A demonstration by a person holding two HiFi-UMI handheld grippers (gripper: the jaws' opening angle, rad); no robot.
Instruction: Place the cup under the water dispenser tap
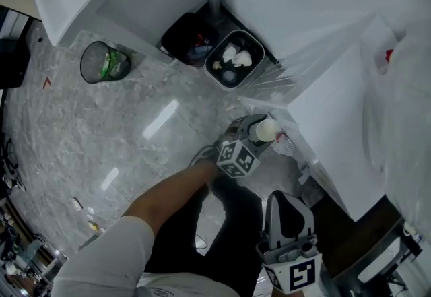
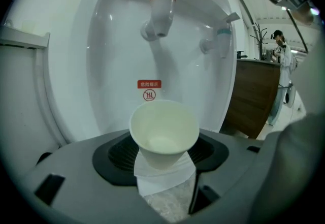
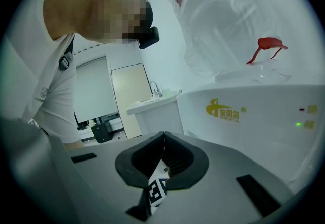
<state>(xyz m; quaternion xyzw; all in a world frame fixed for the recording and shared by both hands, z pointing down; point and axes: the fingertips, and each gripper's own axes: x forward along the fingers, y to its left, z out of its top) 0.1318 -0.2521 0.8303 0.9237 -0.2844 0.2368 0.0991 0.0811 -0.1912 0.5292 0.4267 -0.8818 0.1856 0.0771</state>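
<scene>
— Grey marbled floor down below; wire bin, black bin and grey bin lined up along the white units; white water dispenser off to the right. Any sign of the cup?

— Yep; sitting upright in the left gripper, pinched by its lower half between the two jaws, mouth open toward the camera; held in front of the dispenser's recess, lower than the red tap and roughly in line with it; blue tap further right; red warning sticker just behind the rim.

— Touching the tap?

— Nope, well clear below it; can't tell whether resting on anything underneath.

— And the right gripper?

— Jaws pressed together, gripping nothing; low beside the dispenser body, facing its yellow logo and a small green light; big clear water bottle up top; from the head view, nearer the person than the left one and well apart from the cup.
</scene>
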